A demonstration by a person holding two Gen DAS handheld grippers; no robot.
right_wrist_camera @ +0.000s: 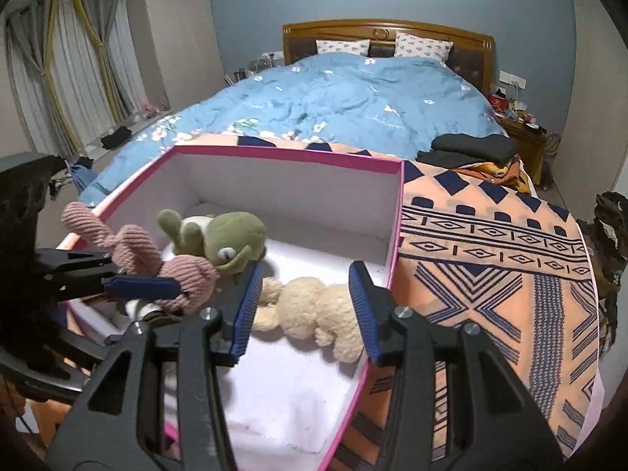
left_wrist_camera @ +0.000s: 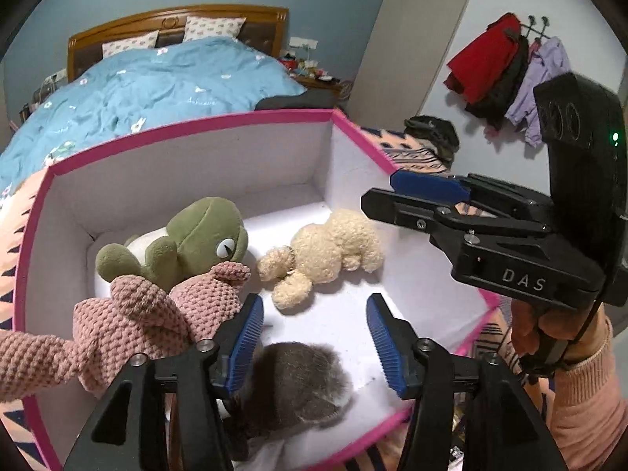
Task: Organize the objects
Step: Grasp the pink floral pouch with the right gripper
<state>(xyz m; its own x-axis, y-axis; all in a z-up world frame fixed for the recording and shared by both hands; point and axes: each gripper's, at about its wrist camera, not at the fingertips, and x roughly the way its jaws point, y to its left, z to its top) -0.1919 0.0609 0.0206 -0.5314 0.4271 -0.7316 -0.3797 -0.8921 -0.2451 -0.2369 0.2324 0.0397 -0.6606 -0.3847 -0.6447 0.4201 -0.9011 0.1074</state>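
A white box with a pink rim [left_wrist_camera: 235, 119] [right_wrist_camera: 282, 153] holds several soft toys. A green frog [left_wrist_camera: 196, 231] [right_wrist_camera: 231, 235] lies at its left, and a pink knitted rabbit [left_wrist_camera: 137, 322] [right_wrist_camera: 133, 247] drapes over the left wall against it. A cream bear [left_wrist_camera: 325, 251] [right_wrist_camera: 310, 306] lies on the floor of the box. My left gripper [left_wrist_camera: 316, 341] [right_wrist_camera: 137, 302] is open over a grey furry toy [left_wrist_camera: 302, 380], which sits low between the pads with the right pad clear of it. My right gripper [right_wrist_camera: 306, 306] [left_wrist_camera: 396, 198] hovers open above the bear without touching it.
The box rests on an orange patterned blanket [right_wrist_camera: 490, 255] at the foot of a bed with a blue duvet [right_wrist_camera: 353, 94]. Dark folded clothes [right_wrist_camera: 471, 149] lie on the bed's right side. Garments [left_wrist_camera: 502, 70] hang on wall hooks. A hand in a pink sleeve [left_wrist_camera: 581, 384] holds the right gripper.
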